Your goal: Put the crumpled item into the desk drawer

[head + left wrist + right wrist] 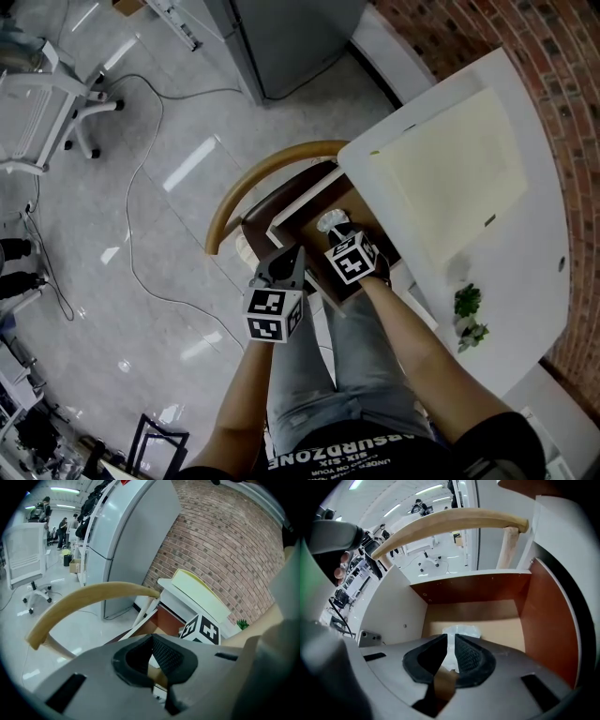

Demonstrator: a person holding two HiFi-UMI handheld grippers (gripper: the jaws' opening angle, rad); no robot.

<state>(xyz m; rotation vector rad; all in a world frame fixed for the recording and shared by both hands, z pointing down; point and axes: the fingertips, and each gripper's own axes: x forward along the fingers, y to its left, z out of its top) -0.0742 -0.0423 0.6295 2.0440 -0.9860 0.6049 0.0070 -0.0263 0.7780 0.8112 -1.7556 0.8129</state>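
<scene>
Directly ahead of the right gripper [451, 635], a white desk [525, 309] with a smooth top is standing against brick. A curved, pale wooden chair backrest [450, 522] is arching just beyond both tools. An open drawer [548, 611] with glossy brown inner walls and a tan floor is lying under the right gripper, which is pointing down into it. Its dark ribbed pads are standing a narrow slit apart, gripping nothing. The left gripper [153, 637], beside it and outside the drawer, is pressing its tips together, empty. A crumpled white wad [461, 630] is resting on the drawer floor just past the right tips.
</scene>
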